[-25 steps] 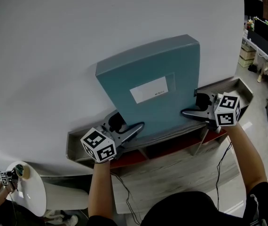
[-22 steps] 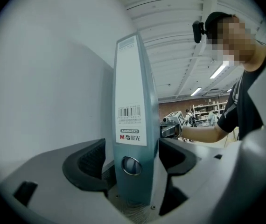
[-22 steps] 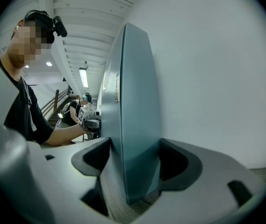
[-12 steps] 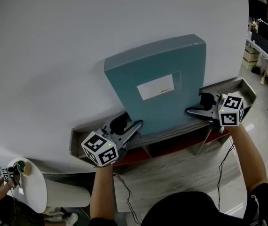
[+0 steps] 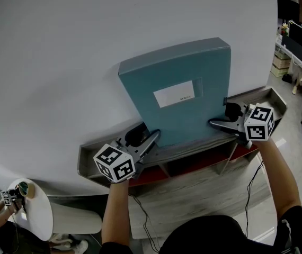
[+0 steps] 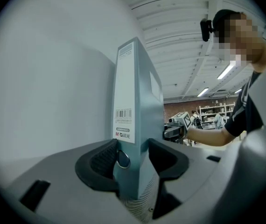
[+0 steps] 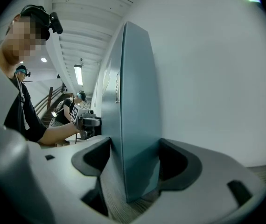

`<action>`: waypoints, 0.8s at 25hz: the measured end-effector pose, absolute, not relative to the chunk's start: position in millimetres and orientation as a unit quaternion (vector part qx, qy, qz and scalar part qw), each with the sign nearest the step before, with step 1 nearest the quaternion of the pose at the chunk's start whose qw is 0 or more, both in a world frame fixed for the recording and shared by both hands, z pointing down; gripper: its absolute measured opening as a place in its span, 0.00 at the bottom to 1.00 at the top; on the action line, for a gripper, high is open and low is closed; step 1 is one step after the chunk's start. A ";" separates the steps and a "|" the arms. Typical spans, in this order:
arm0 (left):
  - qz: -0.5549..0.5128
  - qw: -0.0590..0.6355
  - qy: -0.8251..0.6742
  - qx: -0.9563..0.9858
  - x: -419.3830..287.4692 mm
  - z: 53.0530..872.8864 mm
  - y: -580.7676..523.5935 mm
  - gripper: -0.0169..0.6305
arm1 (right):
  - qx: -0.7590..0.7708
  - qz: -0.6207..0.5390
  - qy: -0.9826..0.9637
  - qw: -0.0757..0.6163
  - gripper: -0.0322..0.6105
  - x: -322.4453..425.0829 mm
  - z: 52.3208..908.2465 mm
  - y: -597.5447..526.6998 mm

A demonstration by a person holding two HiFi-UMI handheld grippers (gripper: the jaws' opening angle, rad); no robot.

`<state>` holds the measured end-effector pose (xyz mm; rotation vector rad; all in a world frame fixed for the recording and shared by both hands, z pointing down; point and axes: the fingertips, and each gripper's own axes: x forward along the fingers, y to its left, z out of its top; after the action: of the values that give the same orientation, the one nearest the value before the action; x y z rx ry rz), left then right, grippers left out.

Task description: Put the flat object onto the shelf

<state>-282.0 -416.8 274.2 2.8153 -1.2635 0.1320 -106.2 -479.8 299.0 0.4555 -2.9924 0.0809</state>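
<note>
Teal file box (image 5: 180, 97) upright on shelf (image 5: 272, 97), wall (image 5: 61, 62) behind; round table (image 5: 34, 216) below

The file box (image 5: 193, 123) is smooth matt plastic, its label (image 5: 175, 94) paper, the shelf (image 5: 270, 98) dull metal.

You see one teal box file (image 5: 180, 97), one grey shelf (image 5: 87, 163), one round white table (image 5: 34, 216) and two grippers: the left gripper (image 5: 148, 136), jaws just closing on the file, and the right gripper (image 5: 220, 118).
</note>
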 end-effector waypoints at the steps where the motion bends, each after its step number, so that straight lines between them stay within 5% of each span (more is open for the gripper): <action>1: 0.042 0.026 -0.410 0.911 -282.0 274.3 -417.4 0.35 | 0.153 0.025 -0.986 0.058 0.56 -106.1 298.7 -479.9; 20: 0.056 -0.006 -0.401 0.914 -280.8 276.9 -411.4 0.36 | 0.167 0.018 -0.985 0.051 0.57 -104.2 299.5 -482.5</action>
<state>-280.8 -411.4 276.9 2.8827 -1.2652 0.1750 -104.2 -482.5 299.5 0.5075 -2.9961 0.0543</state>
